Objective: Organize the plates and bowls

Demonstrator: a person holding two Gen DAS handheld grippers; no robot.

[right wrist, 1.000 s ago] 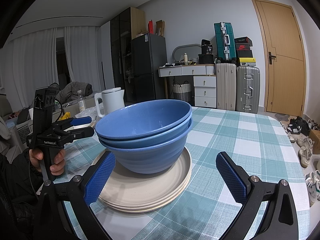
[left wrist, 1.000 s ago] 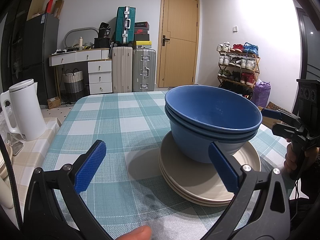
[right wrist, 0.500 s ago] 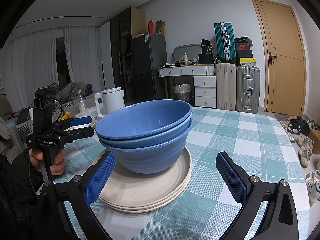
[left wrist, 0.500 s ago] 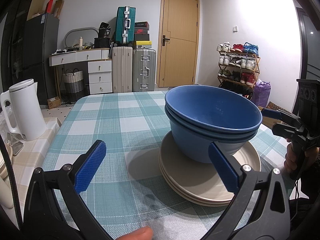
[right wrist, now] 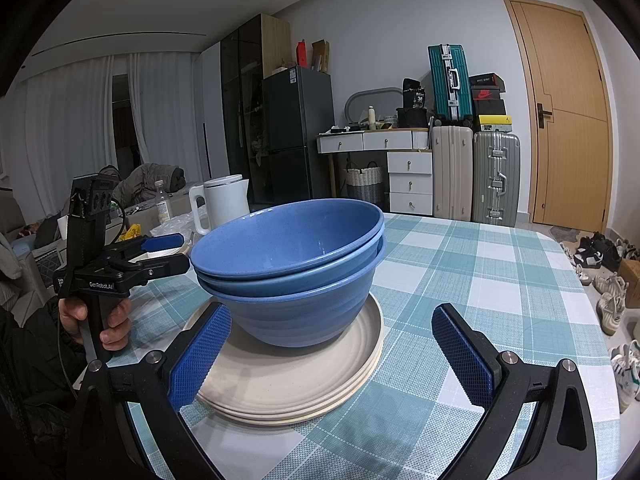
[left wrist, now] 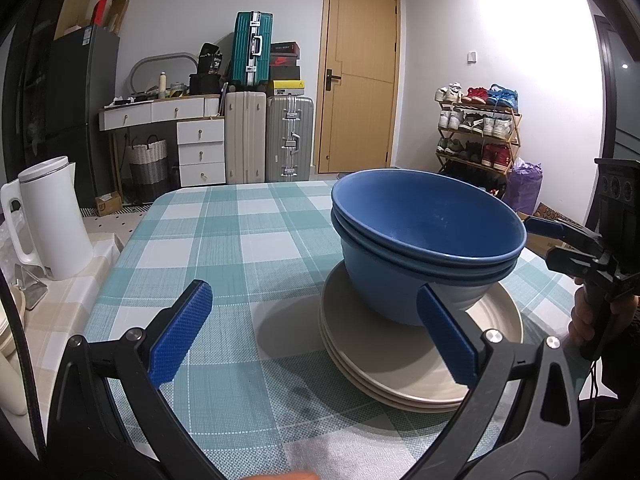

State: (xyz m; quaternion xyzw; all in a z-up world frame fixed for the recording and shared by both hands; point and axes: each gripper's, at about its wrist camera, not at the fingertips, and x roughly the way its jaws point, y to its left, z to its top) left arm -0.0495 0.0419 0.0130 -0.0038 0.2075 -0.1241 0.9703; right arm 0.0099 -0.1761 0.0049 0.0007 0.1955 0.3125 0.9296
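Three nested blue bowls (left wrist: 428, 236) (right wrist: 292, 264) stand upright on a stack of cream plates (left wrist: 404, 364) (right wrist: 296, 380) on the teal checked tablecloth (left wrist: 224, 240). My left gripper (left wrist: 312, 332) is open and empty, held just short of the stack, its right pad in front of the plates' rim. My right gripper (right wrist: 332, 356) is open and empty on the opposite side, its left pad over the plates' near edge. Each gripper also shows in the other's view: the right one (left wrist: 568, 240), the left one (right wrist: 160, 252).
A white kettle (left wrist: 48, 216) (right wrist: 224, 204) stands on a side surface left of the table. Beyond the table are suitcases (left wrist: 288, 136), a drawer unit (left wrist: 200, 152), a door (left wrist: 356, 80) and a shoe rack (left wrist: 476, 128). Shoes lie on the floor (right wrist: 608, 280).
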